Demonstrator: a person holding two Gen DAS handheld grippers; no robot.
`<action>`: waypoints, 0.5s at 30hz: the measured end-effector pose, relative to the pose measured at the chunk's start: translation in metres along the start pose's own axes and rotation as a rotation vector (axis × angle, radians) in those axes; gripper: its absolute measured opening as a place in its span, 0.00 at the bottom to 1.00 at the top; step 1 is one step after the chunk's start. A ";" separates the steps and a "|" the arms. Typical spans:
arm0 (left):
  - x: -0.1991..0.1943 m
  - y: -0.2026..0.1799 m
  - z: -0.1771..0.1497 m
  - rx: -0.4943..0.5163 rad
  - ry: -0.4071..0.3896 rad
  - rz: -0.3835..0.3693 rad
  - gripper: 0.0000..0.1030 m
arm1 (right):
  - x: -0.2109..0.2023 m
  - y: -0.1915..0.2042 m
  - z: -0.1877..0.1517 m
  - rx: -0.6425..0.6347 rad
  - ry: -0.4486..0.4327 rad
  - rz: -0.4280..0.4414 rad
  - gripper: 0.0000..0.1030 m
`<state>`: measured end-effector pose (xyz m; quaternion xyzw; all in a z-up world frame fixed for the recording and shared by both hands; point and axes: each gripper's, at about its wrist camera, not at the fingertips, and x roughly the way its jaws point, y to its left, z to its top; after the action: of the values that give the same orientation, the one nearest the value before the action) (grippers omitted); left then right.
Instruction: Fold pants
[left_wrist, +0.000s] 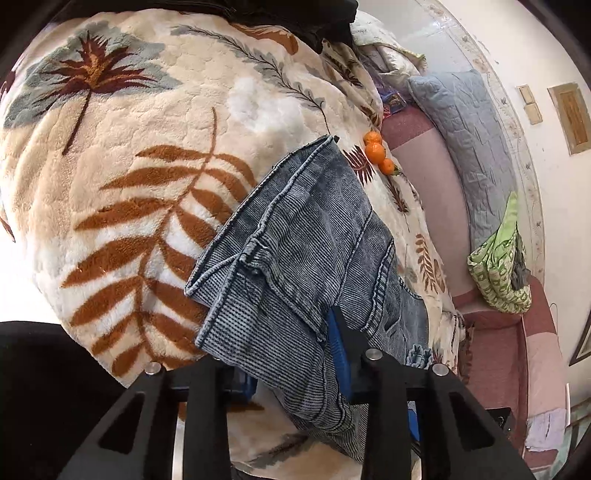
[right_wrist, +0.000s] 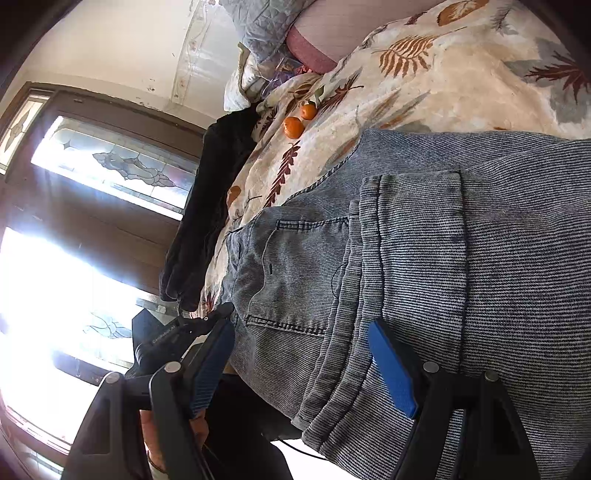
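Observation:
Blue-grey washed denim pants (left_wrist: 306, 240) lie folded on a fleece blanket with a leaf print (left_wrist: 147, 147). My left gripper (left_wrist: 288, 350) is shut on a thick fold of the denim at the near edge. Its right blue pad (left_wrist: 338, 343) presses on the cloth, and the left pad is mostly hidden under it. In the right wrist view the pants (right_wrist: 424, 258) show a back pocket and stacked hems. My right gripper (right_wrist: 301, 328) stands open and wide, its fingers on either side of the near edge of the pants without pressing. The left gripper's black body (right_wrist: 177, 332) shows at the pants' left corner.
Three oranges (left_wrist: 375, 151) sit on the blanket beyond the pants. A dark garment (right_wrist: 207, 206) hangs over the bed's edge by a bright window (right_wrist: 74, 258). A grey-blue quilted pillow (left_wrist: 461, 140) and a green patterned cloth (left_wrist: 502, 266) lie on the pink sheet to the right.

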<state>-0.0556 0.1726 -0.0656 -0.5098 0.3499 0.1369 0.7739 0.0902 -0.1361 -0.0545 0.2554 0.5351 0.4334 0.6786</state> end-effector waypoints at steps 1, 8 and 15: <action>-0.001 0.000 0.001 -0.002 0.001 0.001 0.32 | 0.000 0.000 0.000 0.001 -0.001 -0.001 0.76; -0.007 -0.010 0.001 0.054 -0.015 0.038 0.30 | -0.004 0.002 -0.001 0.021 -0.006 0.004 0.76; 0.002 -0.005 0.001 0.054 -0.001 0.040 0.30 | -0.004 0.041 0.013 0.010 0.011 0.114 0.76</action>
<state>-0.0513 0.1712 -0.0633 -0.4815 0.3631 0.1432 0.7847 0.0892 -0.1181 -0.0155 0.2864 0.5255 0.4703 0.6486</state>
